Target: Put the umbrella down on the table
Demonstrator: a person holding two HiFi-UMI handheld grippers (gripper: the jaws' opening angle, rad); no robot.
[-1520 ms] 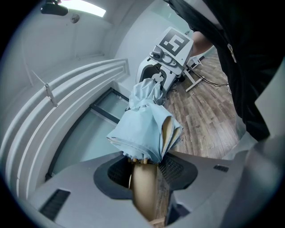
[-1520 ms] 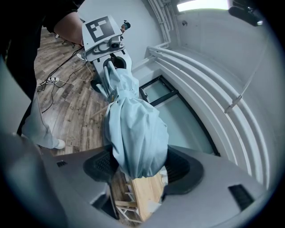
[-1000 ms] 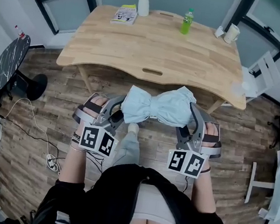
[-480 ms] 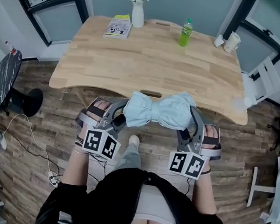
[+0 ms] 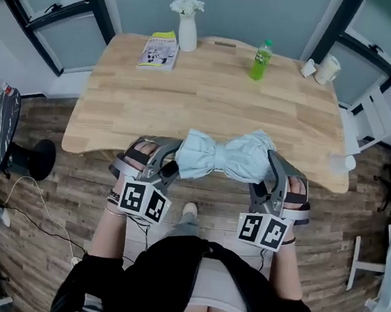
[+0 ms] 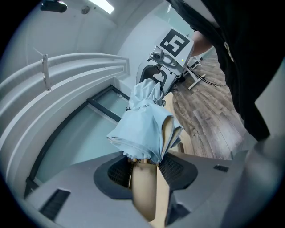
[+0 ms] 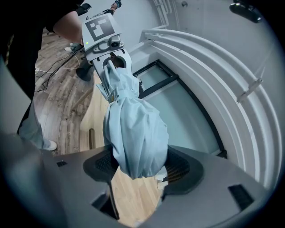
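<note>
Between the left claw (image 5: 172, 162) and right claw (image 5: 270, 171), both clamped on its ends, the light-blue umbrella (image 5: 225, 155) now hangs over the near edge of the tabletop (image 5: 210, 93), earlier above the floor (image 5: 57, 191).

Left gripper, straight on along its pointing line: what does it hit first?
The left gripper clamps the umbrella and points along it; straight ahead sits the right gripper on the other end, likely the first hit.

No print can be read (book (image 5: 158, 50) cover included).
</note>
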